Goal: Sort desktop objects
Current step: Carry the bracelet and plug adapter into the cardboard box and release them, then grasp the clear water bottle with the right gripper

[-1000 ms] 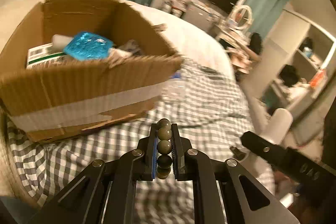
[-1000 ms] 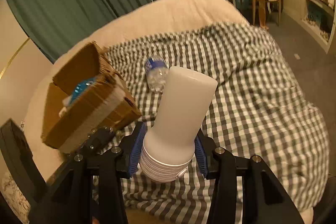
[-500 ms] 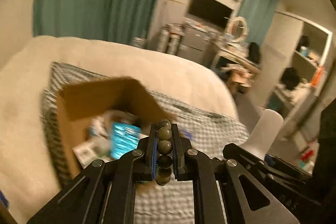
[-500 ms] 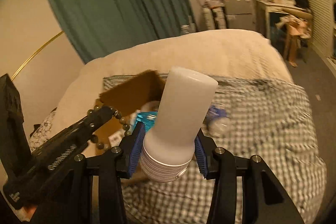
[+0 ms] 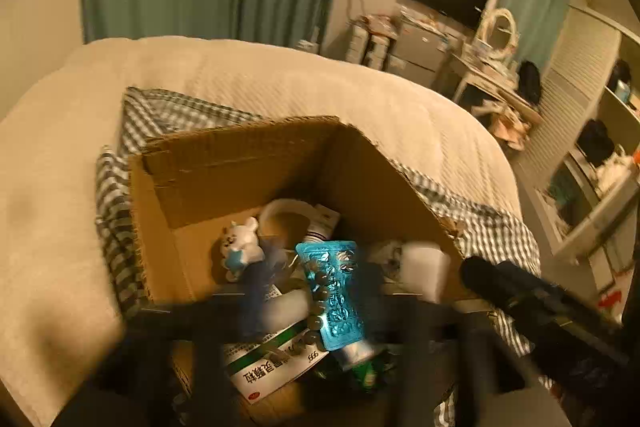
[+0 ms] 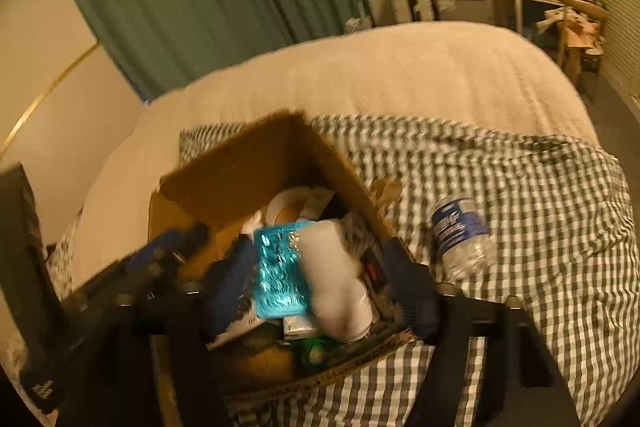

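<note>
The open cardboard box (image 5: 240, 163) (image 6: 240, 167) lies on the checked cloth, directly below both grippers. My left gripper (image 5: 314, 281) is blurred, its fingers spread wide, and it is open. The string of dark beads (image 5: 316, 291) hangs loose between them over a blue foil packet (image 5: 336, 295) in the box. My right gripper (image 6: 322, 285) is open too, its blue pads (image 6: 234, 287) well clear of the white bottle (image 6: 336, 279), which lies inside the box against the near wall. That bottle (image 5: 424, 267) shows in the left wrist view as well.
The box also holds a white bear toy (image 5: 240, 243), a green and white medicine carton (image 5: 272, 367) and a white roll. A clear water bottle (image 6: 460, 239) lies on the checked cloth (image 6: 540, 227) right of the box. Cream bedding surrounds the cloth.
Both grippers swung over the box and opened. The beads slipped from the left fingers and the white bottle dropped from the right ones into the box.
</note>
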{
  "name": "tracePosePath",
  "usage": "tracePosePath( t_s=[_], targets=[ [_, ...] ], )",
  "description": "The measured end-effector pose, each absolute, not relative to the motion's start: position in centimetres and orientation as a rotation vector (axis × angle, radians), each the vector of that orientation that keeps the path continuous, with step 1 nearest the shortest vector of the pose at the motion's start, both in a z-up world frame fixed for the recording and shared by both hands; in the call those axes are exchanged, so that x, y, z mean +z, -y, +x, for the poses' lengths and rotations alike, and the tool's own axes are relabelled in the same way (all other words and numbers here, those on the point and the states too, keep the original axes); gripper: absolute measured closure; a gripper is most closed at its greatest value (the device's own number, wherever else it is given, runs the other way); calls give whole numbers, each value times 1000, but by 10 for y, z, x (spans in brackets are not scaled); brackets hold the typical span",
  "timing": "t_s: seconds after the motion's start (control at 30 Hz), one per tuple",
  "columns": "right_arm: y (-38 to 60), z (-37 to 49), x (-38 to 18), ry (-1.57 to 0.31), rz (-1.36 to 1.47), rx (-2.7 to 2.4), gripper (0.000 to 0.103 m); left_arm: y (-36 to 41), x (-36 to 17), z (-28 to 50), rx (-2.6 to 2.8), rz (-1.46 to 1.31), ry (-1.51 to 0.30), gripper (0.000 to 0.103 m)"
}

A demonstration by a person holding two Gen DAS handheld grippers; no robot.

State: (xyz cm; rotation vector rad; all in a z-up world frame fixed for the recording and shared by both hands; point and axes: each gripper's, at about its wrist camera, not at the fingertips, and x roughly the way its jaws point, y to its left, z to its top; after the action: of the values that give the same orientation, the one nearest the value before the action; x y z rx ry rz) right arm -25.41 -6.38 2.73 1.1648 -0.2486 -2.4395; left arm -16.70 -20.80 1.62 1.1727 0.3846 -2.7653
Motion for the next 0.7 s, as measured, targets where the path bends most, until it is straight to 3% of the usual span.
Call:
tracePosePath(
  t_s=[0.03, 0.07, 0.5, 0.7],
  targets=[
    [57, -251, 31, 271, 1139, -2448, 30, 207, 17, -166, -2752, 1157, -372, 7],
    [53, -247, 34, 280, 1127, -2453, 30, 207, 20, -162, -2734, 1122, -360, 3],
    [-24, -191, 76, 234, 1007, -2627, 30, 156, 45, -117, -2731, 1096, -364, 0],
    [-57, -165, 76, 201, 984, -2668, 27, 115, 41, -95, -2726, 1134, -239, 0]
  ],
)
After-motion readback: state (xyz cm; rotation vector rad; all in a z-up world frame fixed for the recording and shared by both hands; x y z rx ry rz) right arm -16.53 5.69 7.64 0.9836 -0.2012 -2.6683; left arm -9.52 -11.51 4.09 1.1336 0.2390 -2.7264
